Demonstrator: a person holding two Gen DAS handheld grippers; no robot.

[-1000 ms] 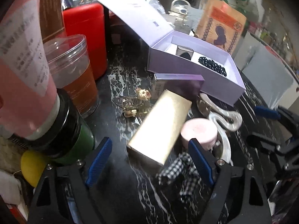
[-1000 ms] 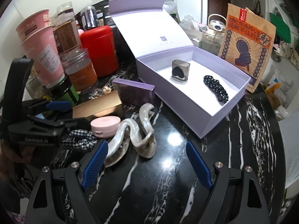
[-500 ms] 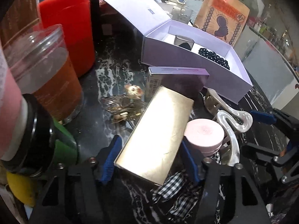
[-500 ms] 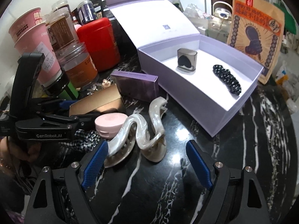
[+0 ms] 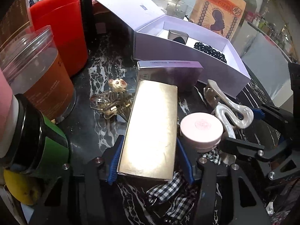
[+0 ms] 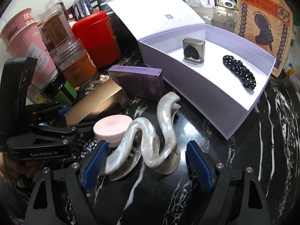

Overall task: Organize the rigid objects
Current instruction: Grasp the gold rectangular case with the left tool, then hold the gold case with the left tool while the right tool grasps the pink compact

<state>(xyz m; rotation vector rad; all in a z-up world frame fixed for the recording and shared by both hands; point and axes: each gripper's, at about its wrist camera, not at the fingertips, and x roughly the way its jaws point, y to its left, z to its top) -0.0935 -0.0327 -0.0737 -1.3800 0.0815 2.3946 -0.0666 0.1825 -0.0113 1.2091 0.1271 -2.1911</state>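
My left gripper (image 5: 149, 161) has its blue pads against both long sides of the gold box (image 5: 151, 127), which lies on the black marble table; it also shows in the right wrist view (image 6: 97, 103). My right gripper (image 6: 146, 161) is open around the pearly wavy hair claw (image 6: 150, 140), pads apart from it. A pink round compact (image 6: 112, 127) sits between claw and gold box. The open lilac box (image 6: 215, 86) holds a grey case with a black heart (image 6: 194, 50) and a black dotted scrunchie (image 6: 239, 71).
A purple carton (image 6: 138, 82) stands in front of the lilac box. A checked cloth scrunchie (image 5: 168, 191) lies under the left gripper. A gold trinket (image 5: 112, 101), a red canister (image 5: 60, 33), jars (image 5: 37, 75) and pink cups (image 6: 24, 45) crowd the left.
My left gripper has moved forward and closed onto the gold box. My right gripper has moved forward so the hair claw sits between its open fingers.
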